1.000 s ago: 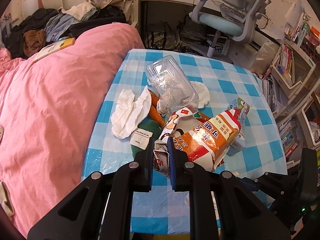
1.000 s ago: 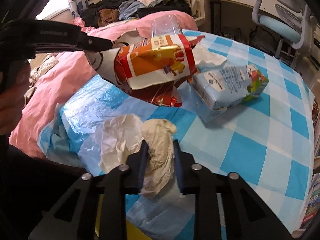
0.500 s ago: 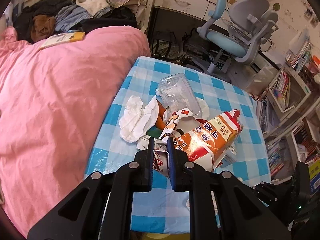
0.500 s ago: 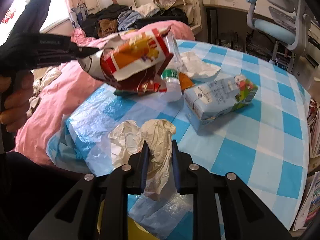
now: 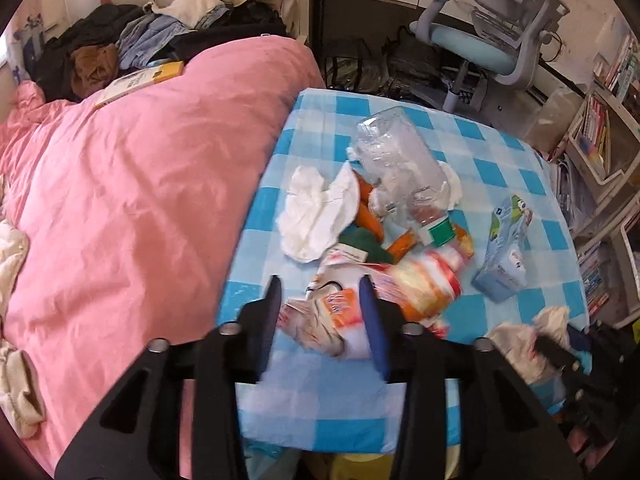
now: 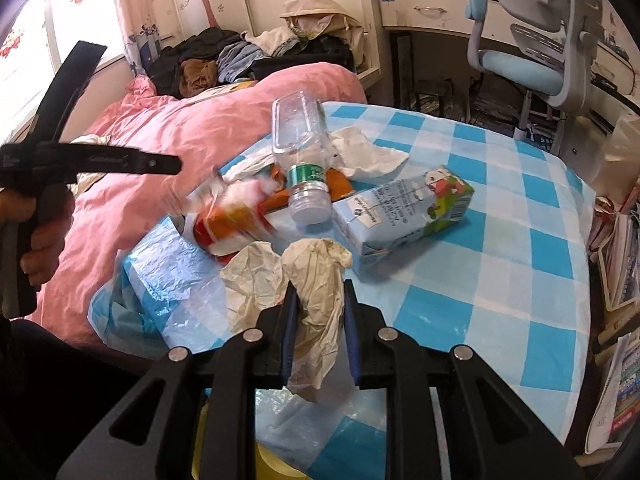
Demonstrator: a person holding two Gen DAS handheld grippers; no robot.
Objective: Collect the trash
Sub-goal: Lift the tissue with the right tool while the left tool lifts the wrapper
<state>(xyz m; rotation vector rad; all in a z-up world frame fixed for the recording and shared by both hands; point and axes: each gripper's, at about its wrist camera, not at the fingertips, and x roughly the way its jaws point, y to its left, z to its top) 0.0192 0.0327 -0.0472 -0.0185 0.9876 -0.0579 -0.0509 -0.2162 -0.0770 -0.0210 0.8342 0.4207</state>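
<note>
My left gripper [image 5: 320, 284] has its jaws opening, and the orange and white snack bag [image 5: 416, 284] is a blur between and below them, loose from the pads. In the right wrist view the same bag [image 6: 232, 216] drops away from the left gripper [image 6: 172, 165] above the blue plastic bag [image 6: 160, 276] at the table's near edge. My right gripper [image 6: 320, 292] is shut on a crumpled beige paper wad [image 6: 316, 268], held just above the cloth. That wad [image 5: 520, 340] also shows at the lower right of the left wrist view.
On the blue-checked table [image 6: 520, 280] lie a clear bottle [image 6: 300, 140] with a green label, a light blue drink carton [image 6: 404, 216], white tissues [image 5: 316, 216] and orange scraps. A pink duvet [image 5: 140, 200] borders the left; an office chair [image 5: 492, 48] and bookshelves [image 5: 600, 140] stand beyond.
The left jaws have parted and the snack bag has slipped out of them, falling toward the table's near edge. The right gripper has risen a little with the paper wad.
</note>
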